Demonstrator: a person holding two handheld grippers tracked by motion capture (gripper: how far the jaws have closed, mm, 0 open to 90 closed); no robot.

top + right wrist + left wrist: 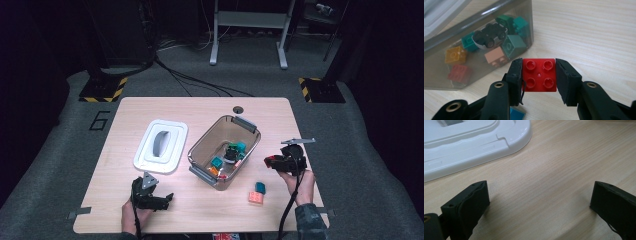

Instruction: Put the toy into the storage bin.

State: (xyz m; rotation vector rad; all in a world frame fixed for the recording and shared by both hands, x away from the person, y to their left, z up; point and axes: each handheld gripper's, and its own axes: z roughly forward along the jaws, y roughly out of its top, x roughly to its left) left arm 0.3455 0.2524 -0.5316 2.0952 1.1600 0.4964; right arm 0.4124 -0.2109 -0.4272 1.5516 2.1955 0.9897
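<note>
The right gripper (538, 75) has its two black jaws closed tight on a red brick (539, 75), one jaw pressing on each side, with the four round studs showing between them. In the high view this right gripper (272, 161) is held just to the right of the clear bin (248, 129), above the table (200, 105). Inside the bin lie more bricks in green, teal, orange, pink and red, and a small toy car (489, 35) on top of them. A teal brick (260, 187) and a pink brick (255, 197) sit on the table, near the right hand. The left gripper (539, 197) has its jaws wide apart, with only bare wood between them and nothing held. It rests low at the near left of the table, just near the white lid (161, 146). A big number 6 (99, 120) is marked on the floor to the left of the table.
</note>
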